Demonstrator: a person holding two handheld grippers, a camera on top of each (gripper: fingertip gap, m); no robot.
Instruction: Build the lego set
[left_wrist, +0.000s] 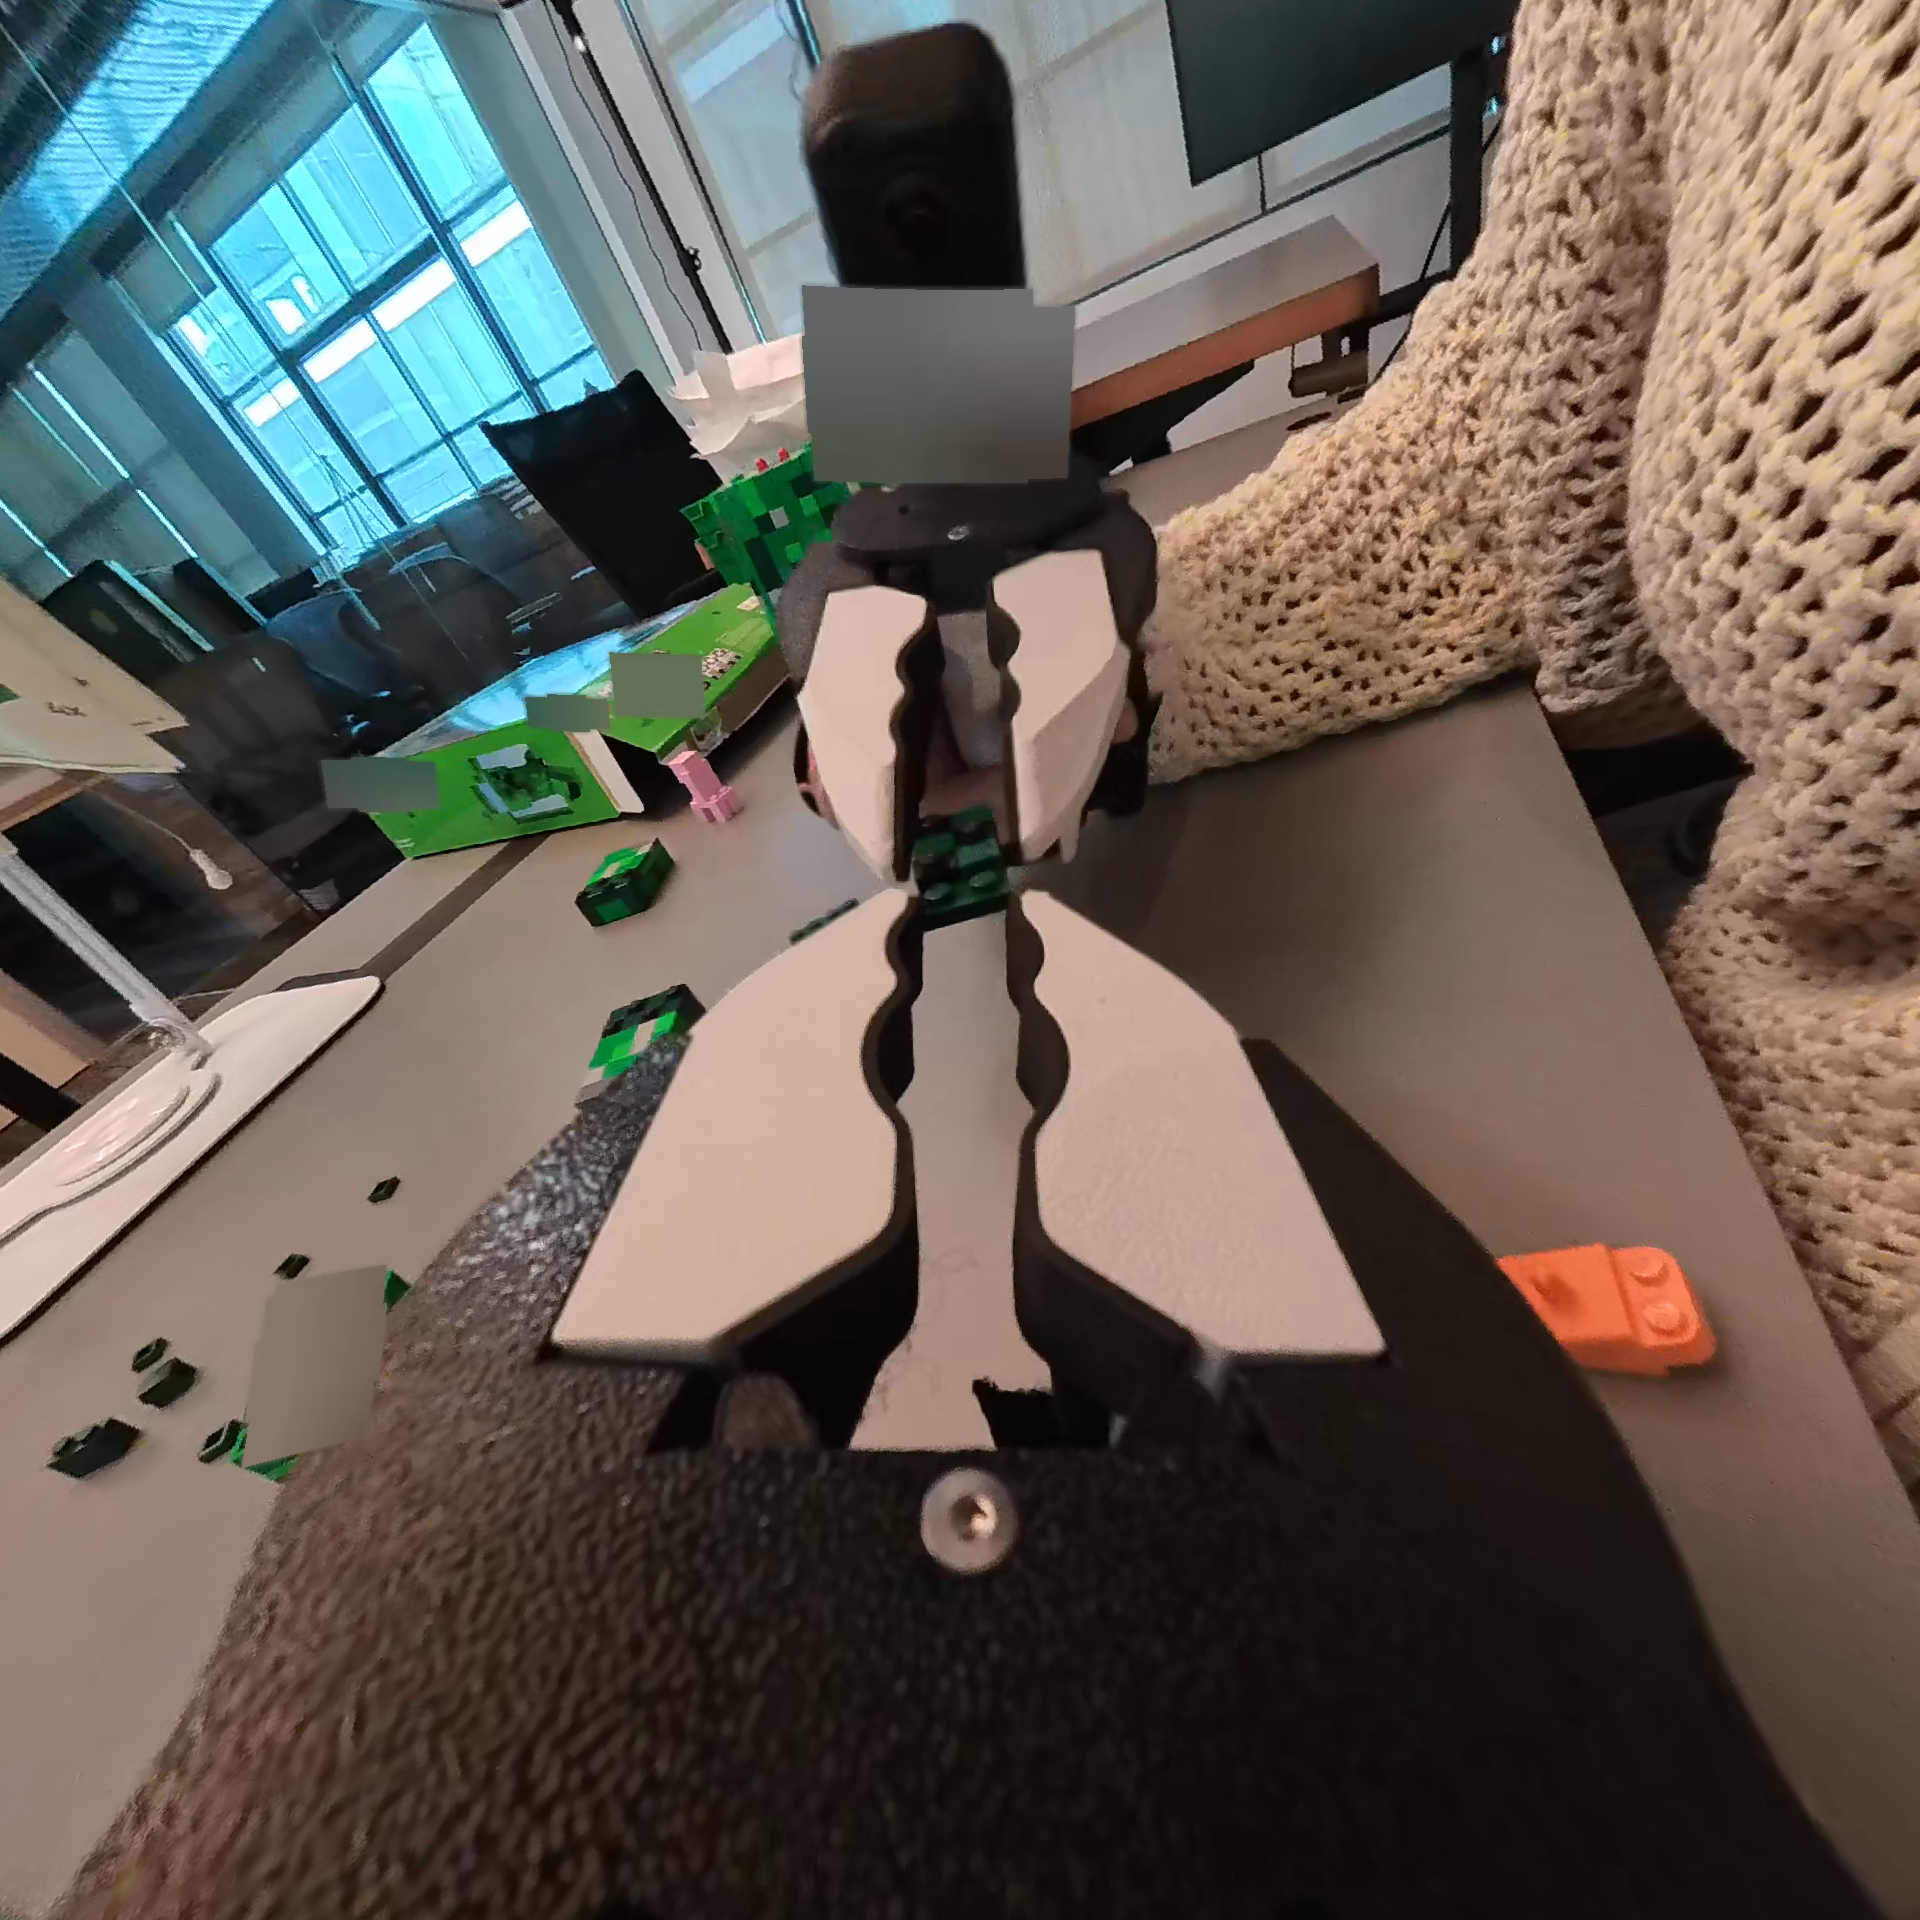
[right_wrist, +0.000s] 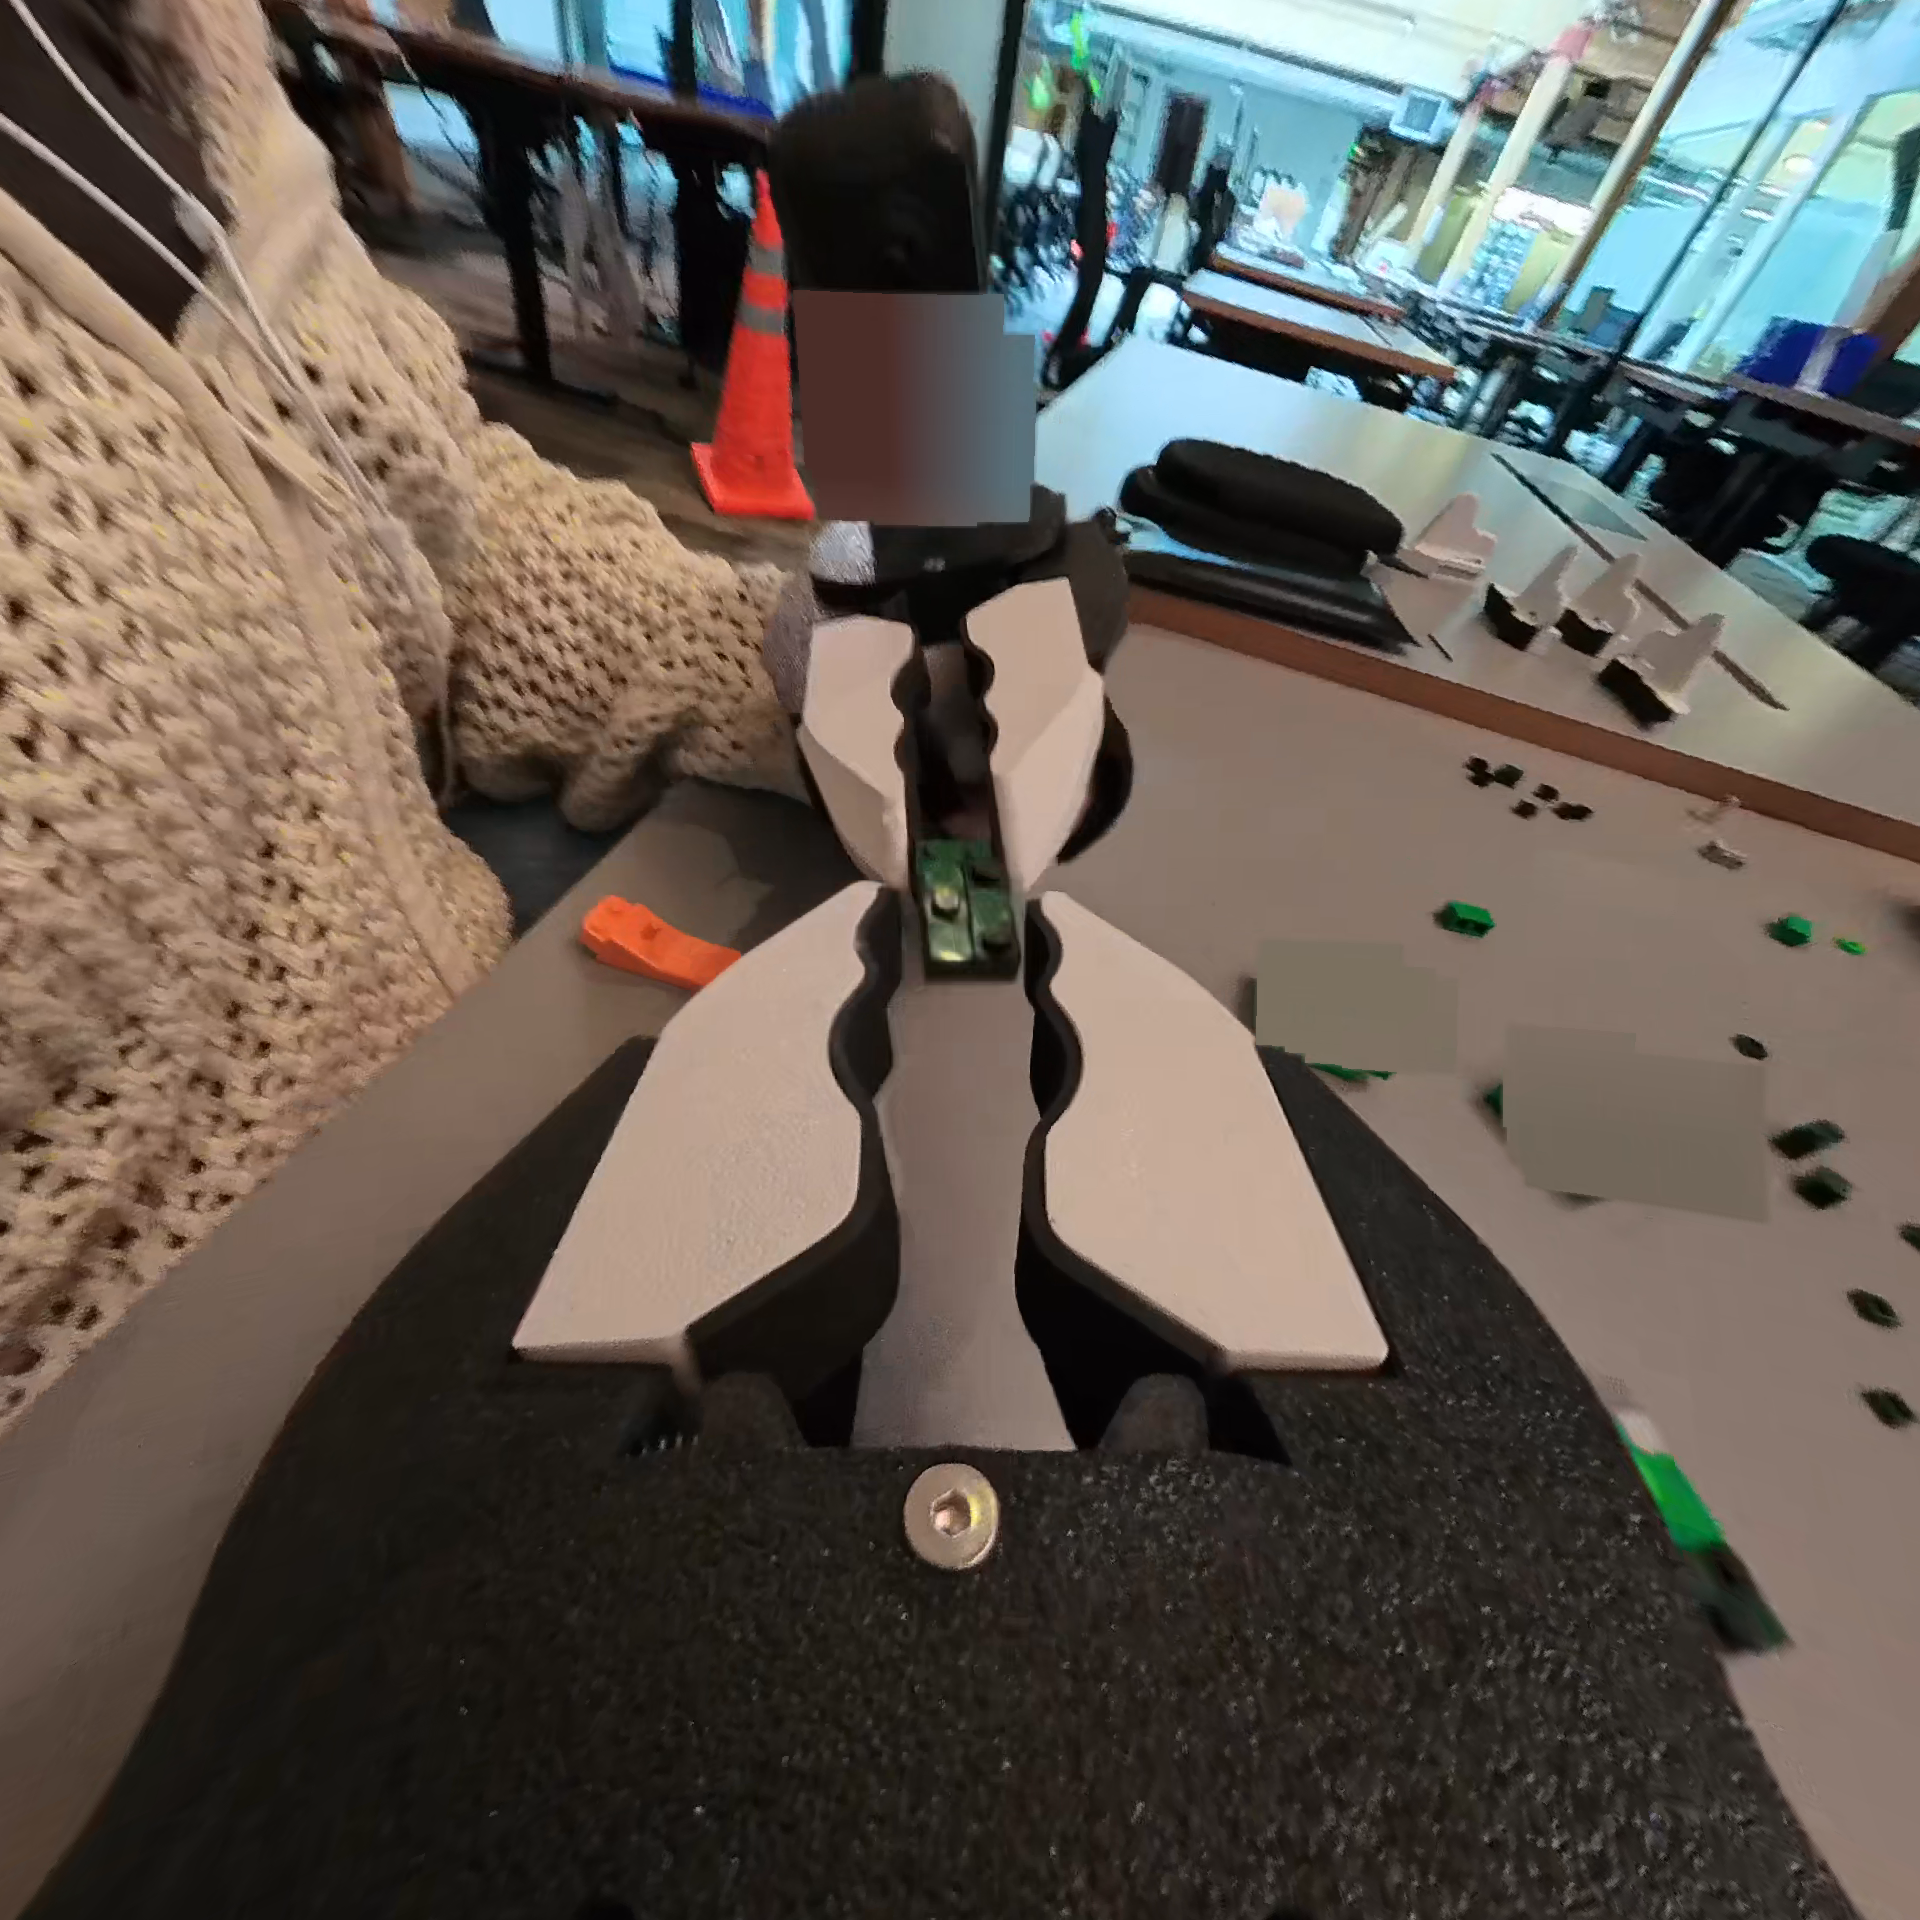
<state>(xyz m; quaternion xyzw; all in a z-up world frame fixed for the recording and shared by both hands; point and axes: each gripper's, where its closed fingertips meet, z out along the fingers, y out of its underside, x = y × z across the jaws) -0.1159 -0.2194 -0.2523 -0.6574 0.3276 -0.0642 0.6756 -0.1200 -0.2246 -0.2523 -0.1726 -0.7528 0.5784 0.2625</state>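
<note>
A small dark green lego assembly (left_wrist: 961, 873) is held above the grey table (left_wrist: 1299, 1039) between my two grippers, which face each other tip to tip. My left gripper (left_wrist: 961, 906) is shut on its near end. My right gripper (left_wrist: 961, 854), opposite it, is shut on its far end. In the right wrist view the assembly (right_wrist: 961, 920) shows studs on top. There it sits between my right gripper's (right_wrist: 961, 925) tips, with the left gripper (right_wrist: 951, 836) just beyond.
An orange brick separator (left_wrist: 1605, 1314) lies near the table edge. It also shows in the right wrist view (right_wrist: 655, 945). Two green sub-builds (left_wrist: 623, 883) (left_wrist: 644, 1029), a pink figure (left_wrist: 707, 790), a green box (left_wrist: 520, 769) and loose dark pieces (left_wrist: 166, 1382) (right_wrist: 1808, 1143) lie around. A person's knit sleeve (left_wrist: 1351, 644) is close. My two grippers' fingertips are within a few centimetres of each other. The orange brick separator (left_wrist: 1605, 1314) is about 11 cm from both grippers' fingertips. The right camera catches it too, in the right wrist view (right_wrist: 615, 927).
</note>
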